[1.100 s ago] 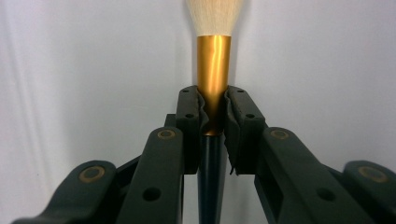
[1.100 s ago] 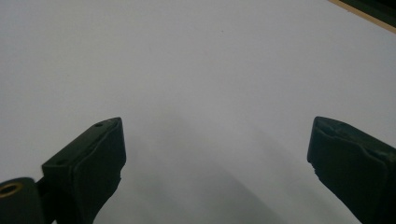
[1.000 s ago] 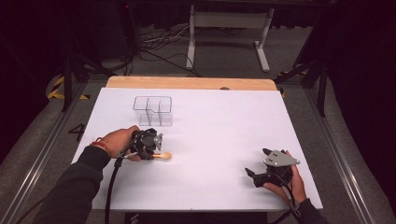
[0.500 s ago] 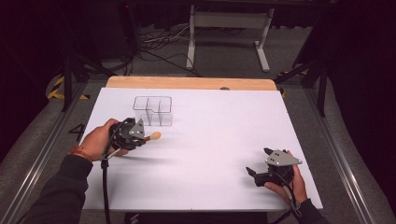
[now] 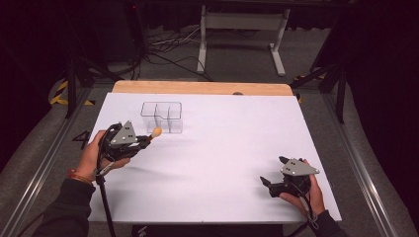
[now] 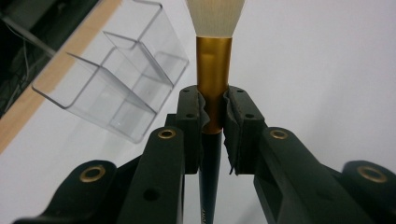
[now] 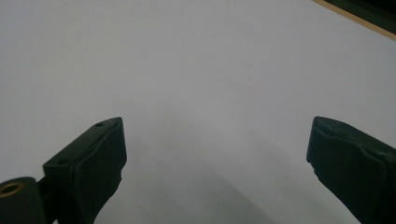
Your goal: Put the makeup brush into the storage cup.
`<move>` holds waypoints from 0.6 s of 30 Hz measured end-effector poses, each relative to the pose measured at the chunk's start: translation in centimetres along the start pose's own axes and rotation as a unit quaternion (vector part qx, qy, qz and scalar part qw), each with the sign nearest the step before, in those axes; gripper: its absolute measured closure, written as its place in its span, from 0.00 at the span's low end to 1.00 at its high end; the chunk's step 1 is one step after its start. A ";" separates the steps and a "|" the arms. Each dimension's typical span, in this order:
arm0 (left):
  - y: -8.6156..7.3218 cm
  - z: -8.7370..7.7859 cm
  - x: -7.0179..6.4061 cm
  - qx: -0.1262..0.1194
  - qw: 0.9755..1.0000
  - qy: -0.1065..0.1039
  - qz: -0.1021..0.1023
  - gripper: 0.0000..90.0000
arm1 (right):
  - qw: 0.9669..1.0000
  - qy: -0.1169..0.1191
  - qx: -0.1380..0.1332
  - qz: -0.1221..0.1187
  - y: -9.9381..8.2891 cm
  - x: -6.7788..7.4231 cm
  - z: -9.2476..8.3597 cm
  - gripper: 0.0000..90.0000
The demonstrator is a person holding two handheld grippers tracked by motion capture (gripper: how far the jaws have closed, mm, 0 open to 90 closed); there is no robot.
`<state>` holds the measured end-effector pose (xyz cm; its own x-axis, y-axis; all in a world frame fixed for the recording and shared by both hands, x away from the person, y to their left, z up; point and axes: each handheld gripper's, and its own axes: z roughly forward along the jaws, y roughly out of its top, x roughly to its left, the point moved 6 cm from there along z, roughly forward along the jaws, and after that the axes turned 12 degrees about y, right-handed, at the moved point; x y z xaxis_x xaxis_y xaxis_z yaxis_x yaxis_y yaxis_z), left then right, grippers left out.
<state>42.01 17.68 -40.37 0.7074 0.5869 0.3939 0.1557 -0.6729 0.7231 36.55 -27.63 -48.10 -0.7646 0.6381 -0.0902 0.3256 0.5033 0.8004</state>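
Note:
My left gripper (image 5: 146, 139) is shut on a makeup brush (image 5: 156, 132) and holds it above the white table, just in front of a clear compartment organizer (image 5: 162, 116). In the left gripper view the pads (image 6: 192, 116) clamp the brush (image 6: 214, 56) at the lower end of its gold ferrule. Its pale bristles point away, its black handle runs back between the jaws, and the organizer (image 6: 116, 79) lies to the upper left. My right gripper (image 5: 272, 170) rests at the table's front right, open, with nothing between its fingers (image 7: 98, 154).
A white sheet (image 5: 227, 143) covers the table, and a wooden edge (image 5: 197, 88) shows along the back. Metal rails run down both sides. Cables and a stand's legs lie on the floor beyond the table.
My left gripper has lifted the brush off the table and carried it left and back toward the organizer. The right gripper has stayed where it was.

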 end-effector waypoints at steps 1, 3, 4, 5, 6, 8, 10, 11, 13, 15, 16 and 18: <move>0.1 -0.1 0.0 -0.013 1.000 0.004 -0.010 0.86 | 1.000 0.000 0.000 0.000 0.0 0.0 0.0 0.06; 0.3 -0.3 0.0 -0.044 0.998 0.013 -0.035 0.86 | 1.000 -0.001 -0.001 0.002 0.0 0.0 0.0 0.06; 0.5 -0.4 0.2 -0.060 0.997 0.020 -0.044 0.86 | 1.000 -0.001 -0.001 0.001 0.0 0.0 0.0 0.06; 0.5 -0.5 0.2 -0.069 0.996 0.022 -0.053 0.86 | 1.000 -0.002 -0.001 0.000 0.0 0.0 -0.1 0.06; 0.6 -0.5 0.3 -0.081 0.994 0.026 -0.063 0.86 | 1.000 -0.002 -0.001 0.000 0.0 0.0 -0.1 0.06; 0.8 -0.6 0.4 -0.105 0.990 0.033 -0.087 0.86 | 1.000 -0.002 -0.003 0.000 0.0 0.0 -0.1 0.06; 1.0 -0.7 0.7 -0.125 0.985 0.040 -0.108 0.86 | 1.000 -0.004 -0.003 -0.001 0.1 0.0 -0.1 0.06; 1.2 -0.7 0.8 -0.135 0.983 0.045 -0.118 0.86 | 1.000 -0.004 -0.004 -0.001 0.1 0.0 -0.1 0.06; 1.3 -0.7 1.0 -0.144 0.980 0.048 -0.125 0.86 | 1.000 -0.004 -0.004 -0.001 0.1 0.0 -0.1 0.06; 1.6 -0.7 1.0 -0.160 0.975 0.050 -0.146 0.86 | 1.000 -0.004 -0.004 -0.001 0.1 0.0 -0.1 0.06; 1.7 -0.7 1.1 -0.165 0.974 0.048 -0.151 0.86 | 1.000 -0.004 -0.004 -0.002 0.1 0.0 -0.1 0.06; 2.0 -0.6 1.1 -0.173 0.971 0.052 -0.158 0.86 | 1.000 -0.004 -0.005 -0.002 0.2 0.0 -0.1 0.06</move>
<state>42.71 17.31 -38.17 0.5854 0.7941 0.1635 0.1004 -0.2711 0.9573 36.53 -27.56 -47.94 -0.7611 0.6411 -0.0987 0.3169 0.5003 0.8057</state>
